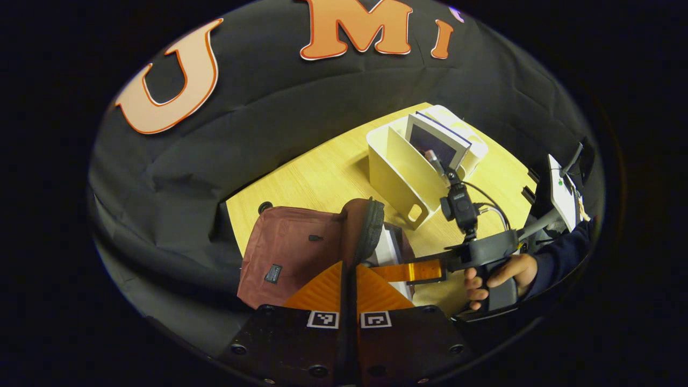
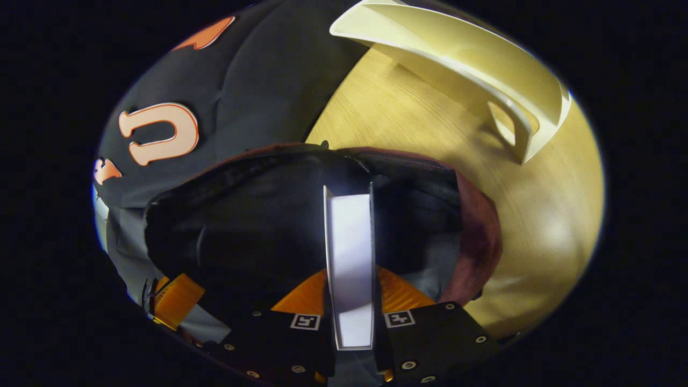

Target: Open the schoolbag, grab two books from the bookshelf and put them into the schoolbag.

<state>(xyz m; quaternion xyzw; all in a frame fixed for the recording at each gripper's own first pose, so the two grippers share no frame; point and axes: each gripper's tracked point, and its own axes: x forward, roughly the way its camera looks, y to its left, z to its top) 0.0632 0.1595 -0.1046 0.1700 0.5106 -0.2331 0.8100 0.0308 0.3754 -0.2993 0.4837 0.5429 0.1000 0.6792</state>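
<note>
Inside, the soft maroon schoolbag (image 2: 473, 236) holds a flat white book (image 2: 349, 258).

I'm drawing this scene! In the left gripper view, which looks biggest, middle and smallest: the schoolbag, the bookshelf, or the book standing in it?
Largest to smallest, as they look:
1. The dark red fabric schoolbag, though it lies nearer the camera.
2. The cream plastic bookshelf.
3. The white-edged, dark-covered book inside the shelf.
</note>
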